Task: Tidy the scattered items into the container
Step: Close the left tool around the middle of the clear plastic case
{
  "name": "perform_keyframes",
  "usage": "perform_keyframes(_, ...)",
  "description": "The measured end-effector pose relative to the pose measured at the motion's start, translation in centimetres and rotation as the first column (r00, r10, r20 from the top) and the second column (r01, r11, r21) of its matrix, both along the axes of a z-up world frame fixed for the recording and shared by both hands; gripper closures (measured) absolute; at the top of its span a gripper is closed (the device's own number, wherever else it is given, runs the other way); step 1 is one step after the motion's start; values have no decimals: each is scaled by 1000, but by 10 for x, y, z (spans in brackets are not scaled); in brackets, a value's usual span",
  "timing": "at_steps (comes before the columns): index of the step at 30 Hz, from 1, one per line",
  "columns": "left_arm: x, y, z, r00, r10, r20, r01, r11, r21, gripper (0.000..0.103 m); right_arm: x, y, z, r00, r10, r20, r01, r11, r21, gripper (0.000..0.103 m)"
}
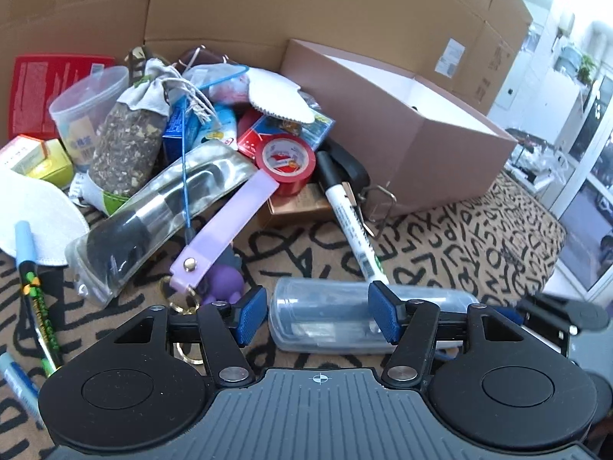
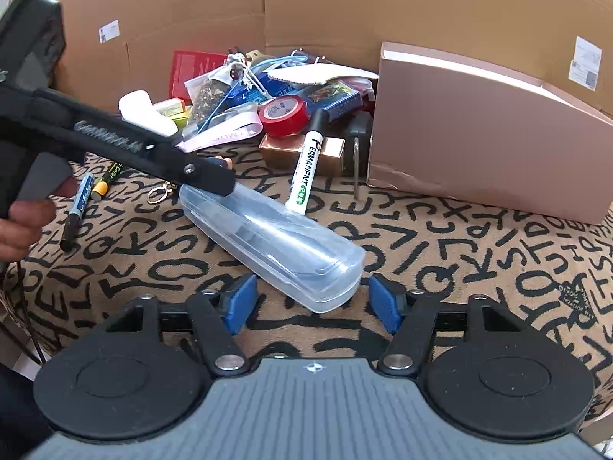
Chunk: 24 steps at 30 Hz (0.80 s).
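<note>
Clear case (image 2: 274,235) on rug between both claws, spread, unclamped; marker (image 2: 308,166), tape roll (image 2: 284,114) behind.

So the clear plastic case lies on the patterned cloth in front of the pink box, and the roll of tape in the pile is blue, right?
Not quite. The clear plastic case does lie on the patterned cloth in front of the pink box, but the roll of tape is red, not blue. The right wrist view shows it plainly.

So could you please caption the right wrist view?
Open right claw behind clear case on lettered cloth, pink box beyond.
</note>
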State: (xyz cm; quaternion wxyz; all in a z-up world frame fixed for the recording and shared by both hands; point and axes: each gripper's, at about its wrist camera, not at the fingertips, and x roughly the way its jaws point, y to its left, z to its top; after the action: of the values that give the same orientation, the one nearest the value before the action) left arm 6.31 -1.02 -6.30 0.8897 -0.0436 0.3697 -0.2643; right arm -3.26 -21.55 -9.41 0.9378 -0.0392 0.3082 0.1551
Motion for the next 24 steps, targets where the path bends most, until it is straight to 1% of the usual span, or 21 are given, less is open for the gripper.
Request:
perform_keyframes(4,-2,-4,0,1000,-22,22,22,1000,15,33,2,0,-1,1000,-9,9,9,1000,2,39)
perform_keyframes(8,-11,-2,0,998,-52,23,51,998,36,34,3,-1,0,1000,-7,18,7,1000,-9,39)
perform_keyframes(10,-15,-2,0,997,-73,17,72,996,43,31,3,-3,0,1000,-20,19,21,1000,-12,42)
perform_keyframes(11,-16,-3,-1,996,-83,17,82,995,48,31,4,-4,0,999,-29,19,29,999,-12,42)
perform_keyframes(12,-15,-4,-2,996,-87,14,87,995,47,28,4,-5,0,999,-34,19,34,999,-13,42)
perform_keyframes(13,-14,-4,-3,996,-86,10,86,995,41,24,4,-5,0,999,-35,19,35,999,-14,42)
perform_keyframes(14,-12,-4,-5,996,-85,4,85,996,32,23,4,-4,0,999,-35,19,36,999,-16,42)
perform_keyframes(15,-9,-4,-6,996,-85,-4,85,996,21,23,3,-4,0,999,-35,21,35,999,-19,41)
perform_keyframes(16,-7,-4,-8,996,-87,-13,87,996,13,26,3,-3,0,999,-35,23,35,999,-22,41)
perform_keyframes(18,-5,-5,-12,995,-95,-27,95,995,5,24,4,-3,-1,999,-36,26,36,999,-17,40)
perform_keyframes(20,-6,-7,-16,994,-106,-26,106,994,12,22,5,-3,-2,999,-30,32,31,999,-14,39)
perform_keyframes(24,-12,-12,-18,994,-113,3,113,992,48,23,6,-2,-3,999,-23,42,24,1000,-19,38)
